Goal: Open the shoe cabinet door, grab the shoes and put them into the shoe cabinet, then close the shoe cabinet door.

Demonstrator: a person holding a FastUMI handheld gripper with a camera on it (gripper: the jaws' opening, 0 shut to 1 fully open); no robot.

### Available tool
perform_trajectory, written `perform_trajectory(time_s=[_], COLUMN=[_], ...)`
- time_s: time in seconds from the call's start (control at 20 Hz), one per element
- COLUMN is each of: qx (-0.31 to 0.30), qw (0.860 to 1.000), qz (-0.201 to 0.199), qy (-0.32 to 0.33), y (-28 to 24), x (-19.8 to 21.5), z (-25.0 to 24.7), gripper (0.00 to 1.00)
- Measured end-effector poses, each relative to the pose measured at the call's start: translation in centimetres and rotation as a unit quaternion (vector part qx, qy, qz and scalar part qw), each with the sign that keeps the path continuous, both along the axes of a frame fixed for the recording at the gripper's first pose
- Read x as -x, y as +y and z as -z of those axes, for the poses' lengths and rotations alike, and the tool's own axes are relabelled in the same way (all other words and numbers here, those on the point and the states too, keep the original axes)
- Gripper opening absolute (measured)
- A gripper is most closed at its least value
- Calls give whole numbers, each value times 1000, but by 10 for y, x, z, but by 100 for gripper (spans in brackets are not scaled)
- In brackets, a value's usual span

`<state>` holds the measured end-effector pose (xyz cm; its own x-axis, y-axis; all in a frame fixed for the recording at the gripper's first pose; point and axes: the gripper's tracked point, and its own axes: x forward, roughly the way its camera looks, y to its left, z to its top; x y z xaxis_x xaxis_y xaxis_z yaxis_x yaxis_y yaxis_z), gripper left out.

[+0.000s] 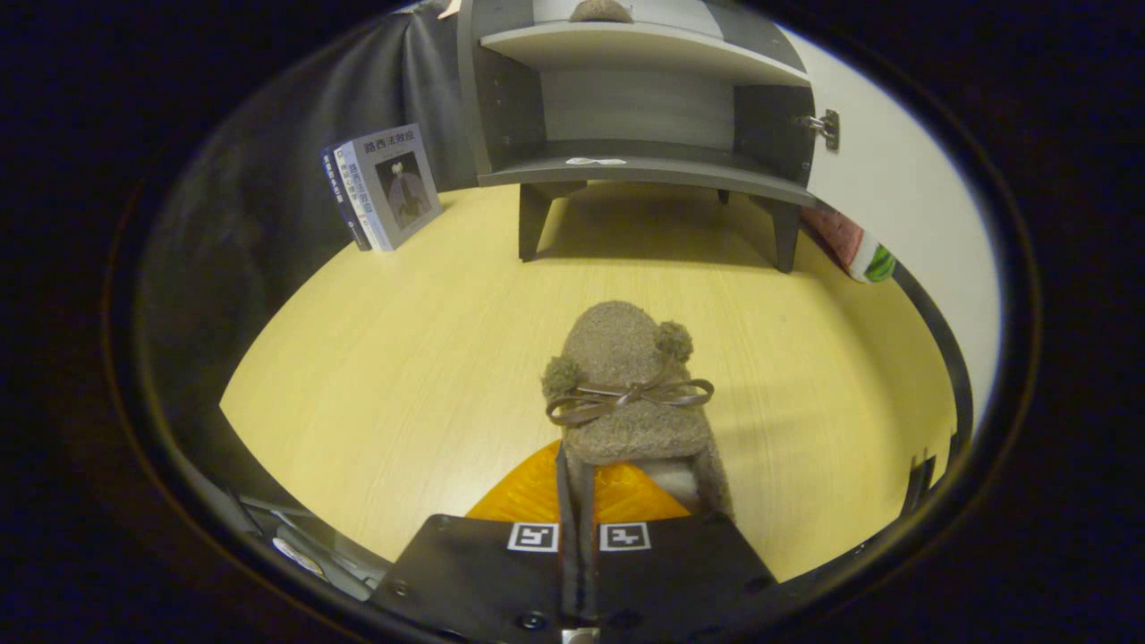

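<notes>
A brown fuzzy shoe (626, 376) with a ribbon bow and two pompoms sticks out just ahead of my fingers, toe pointing at the cabinet. My gripper (578, 483) is shut on the shoe's rear edge, both fingers pressed against a thin strip of its rim. The shoe hangs over the yellow wooden table (402, 358). Beyond it stands the grey shoe cabinet (644, 165) on short legs. Its white door (894, 179) is swung open to the right. A second brown shoe (601, 11) rests on the upper shelf. The lower shelf is bare apart from a small white mark.
Two books (385, 183) lean against the dark wall to the left of the cabinet. A red and green object (859, 246) lies on the table under the open door. Bare tabletop stretches between the shoe and the cabinet legs.
</notes>
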<state>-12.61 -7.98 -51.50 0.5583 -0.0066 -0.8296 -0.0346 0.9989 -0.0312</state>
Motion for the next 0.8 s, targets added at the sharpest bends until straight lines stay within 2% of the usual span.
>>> perform_trajectory(time_s=[0.5, 0.8], qx=[-2, -3], qw=[997, 988], qz=[-5, 0], qy=[-71, -156], y=[-24, -42], x=[-29, -77], z=[-65, -152], gripper=[3, 3])
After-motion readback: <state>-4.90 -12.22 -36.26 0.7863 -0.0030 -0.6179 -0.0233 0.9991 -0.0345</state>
